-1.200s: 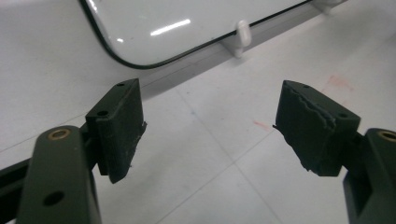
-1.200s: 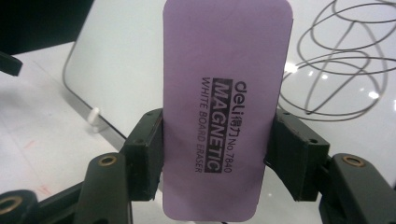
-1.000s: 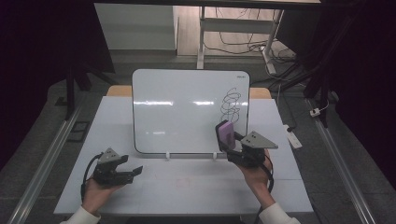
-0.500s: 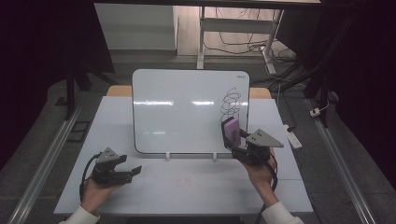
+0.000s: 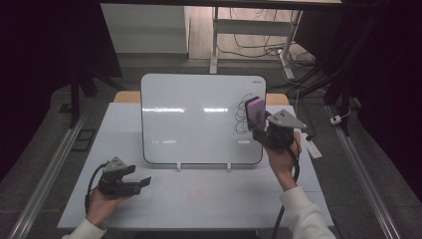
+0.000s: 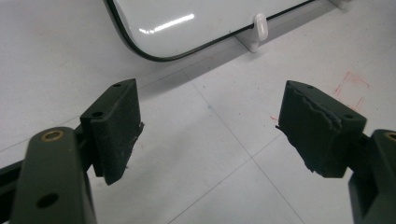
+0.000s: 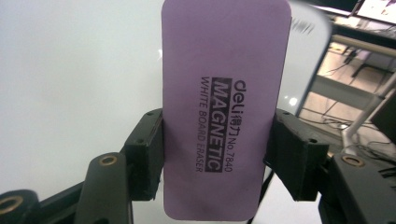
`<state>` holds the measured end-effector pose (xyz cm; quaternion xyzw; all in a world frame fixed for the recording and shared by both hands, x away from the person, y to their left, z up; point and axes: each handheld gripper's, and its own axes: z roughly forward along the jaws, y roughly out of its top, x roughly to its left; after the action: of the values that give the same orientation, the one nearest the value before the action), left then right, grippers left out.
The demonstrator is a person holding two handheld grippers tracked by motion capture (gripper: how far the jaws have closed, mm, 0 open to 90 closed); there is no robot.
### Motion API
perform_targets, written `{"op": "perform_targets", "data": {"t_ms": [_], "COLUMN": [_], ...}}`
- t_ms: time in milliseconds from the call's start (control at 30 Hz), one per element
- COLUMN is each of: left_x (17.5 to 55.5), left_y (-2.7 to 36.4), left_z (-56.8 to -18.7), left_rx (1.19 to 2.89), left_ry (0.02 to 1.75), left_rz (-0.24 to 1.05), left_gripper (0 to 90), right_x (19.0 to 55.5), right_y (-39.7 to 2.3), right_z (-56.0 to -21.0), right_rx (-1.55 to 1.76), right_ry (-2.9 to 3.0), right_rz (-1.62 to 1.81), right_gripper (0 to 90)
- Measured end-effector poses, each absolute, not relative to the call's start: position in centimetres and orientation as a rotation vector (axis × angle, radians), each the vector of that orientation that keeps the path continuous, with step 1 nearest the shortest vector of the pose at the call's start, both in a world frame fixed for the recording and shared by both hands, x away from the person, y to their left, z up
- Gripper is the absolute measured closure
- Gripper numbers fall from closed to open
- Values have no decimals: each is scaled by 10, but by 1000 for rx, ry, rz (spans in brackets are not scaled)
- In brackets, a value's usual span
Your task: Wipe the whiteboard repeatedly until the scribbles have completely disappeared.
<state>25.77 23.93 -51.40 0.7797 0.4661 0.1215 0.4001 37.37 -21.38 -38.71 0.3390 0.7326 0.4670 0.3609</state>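
We start with the white table [image 5: 199, 194], which carries the whiteboard [image 5: 199, 119], propped upright on 2 small white feet so that its face meets a tool brought in from the front. A black scribble [image 5: 242, 113] sits near the board's right edge, just left of the right gripper [image 5: 258, 130]; we judge it to be the mark to be wiped. The right gripper is clamped on the long edges of the purple eraser [image 7: 224, 102], 1 jaw on each side, with most of the eraser standing clear above the jaws; this grip leaves the wiping face free to press flat on the board. In the right gripper view the printed back faces the camera, so the wiping face is turned toward the board, just in front of it; contact cannot be confirmed. The left gripper [image 5: 142, 183] rests low over the table, well left of the eraser, its jaws wide apart with nothing between them, clear of the wiping path.
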Motion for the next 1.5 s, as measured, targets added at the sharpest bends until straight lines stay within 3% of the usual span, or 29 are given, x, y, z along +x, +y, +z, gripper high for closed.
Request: {"op": "perform_targets", "data": {"t_ms": [433, 767, 1300, 1500], "left_x": [258, 258, 258, 258], "left_y": [240, 239, 240, 240], "left_z": [-515, -515, -515, -515], "left_rx": [1973, 1976, 1973, 1973], "left_ry": [1184, 1183, 1182, 1186], "left_rz": [303, 302, 300, 298], "left_gripper": [220, 220, 219, 219], "right_x": [432, 417, 441, 424], "right_y": [-193, -158, -192, -171], "right_z": [-358, -391, -365, -384], "right_rx": [907, 785, 978, 877], "right_ry": [1892, 2073, 1898, 1993], "right_rz": [1096, 1019, 1055, 1007], "right_gripper": [404, 409, 409, 409]}}
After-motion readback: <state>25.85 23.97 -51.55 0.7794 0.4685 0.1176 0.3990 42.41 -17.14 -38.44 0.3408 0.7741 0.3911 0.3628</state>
